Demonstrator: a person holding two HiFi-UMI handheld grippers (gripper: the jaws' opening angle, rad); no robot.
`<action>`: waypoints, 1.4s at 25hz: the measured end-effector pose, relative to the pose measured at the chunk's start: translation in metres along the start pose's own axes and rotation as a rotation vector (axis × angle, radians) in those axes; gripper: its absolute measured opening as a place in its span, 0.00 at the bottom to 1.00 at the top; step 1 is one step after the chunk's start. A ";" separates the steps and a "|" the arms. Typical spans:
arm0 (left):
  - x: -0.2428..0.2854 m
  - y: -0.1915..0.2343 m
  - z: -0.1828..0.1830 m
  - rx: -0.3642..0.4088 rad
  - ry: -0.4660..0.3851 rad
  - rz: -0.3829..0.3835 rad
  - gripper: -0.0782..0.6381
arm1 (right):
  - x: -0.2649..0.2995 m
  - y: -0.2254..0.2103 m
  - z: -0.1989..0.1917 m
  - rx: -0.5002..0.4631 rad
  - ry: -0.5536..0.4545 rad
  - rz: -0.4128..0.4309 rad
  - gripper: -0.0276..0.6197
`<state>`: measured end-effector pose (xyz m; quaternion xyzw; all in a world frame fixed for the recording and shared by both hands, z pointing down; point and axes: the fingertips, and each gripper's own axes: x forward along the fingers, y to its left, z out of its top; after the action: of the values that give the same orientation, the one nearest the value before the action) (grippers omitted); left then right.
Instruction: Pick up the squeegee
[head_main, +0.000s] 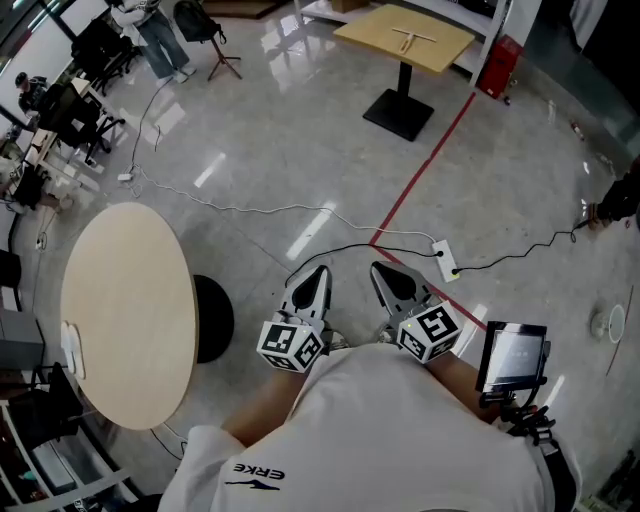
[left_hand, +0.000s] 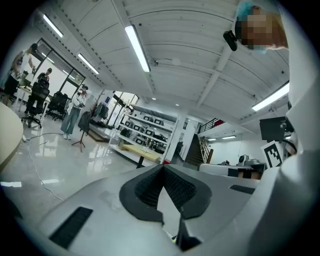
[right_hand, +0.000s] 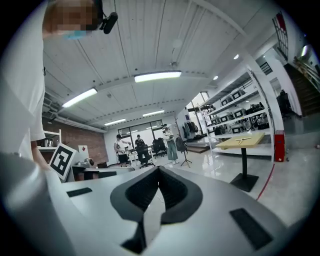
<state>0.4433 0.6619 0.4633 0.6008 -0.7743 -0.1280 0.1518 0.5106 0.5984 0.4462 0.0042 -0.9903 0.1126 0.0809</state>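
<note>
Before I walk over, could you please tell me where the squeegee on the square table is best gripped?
Probably by its straight handle, the stem of the T, coming down from above. The squeegee lies flat on the square table, and the stem seems to point toward the near edge, clear of the crossbar.

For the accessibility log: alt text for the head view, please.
Looking down, a person holds the left gripper and right gripper shut and empty near their body above a glossy floor. A T-shaped tool, likely the squeegee, lies on a square table far ahead.
</note>
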 end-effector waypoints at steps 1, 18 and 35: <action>-0.001 0.001 0.000 0.000 -0.001 0.003 0.11 | 0.000 0.001 0.001 -0.001 -0.002 0.004 0.05; -0.040 0.069 0.030 -0.011 -0.038 0.042 0.11 | 0.067 0.062 0.007 -0.020 0.000 0.066 0.05; 0.006 0.168 0.057 -0.054 -0.070 0.159 0.11 | 0.186 0.039 0.016 -0.017 0.033 0.208 0.05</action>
<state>0.2696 0.6979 0.4751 0.5285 -0.8205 -0.1573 0.1507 0.3238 0.6347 0.4525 -0.1014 -0.9849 0.1119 0.0849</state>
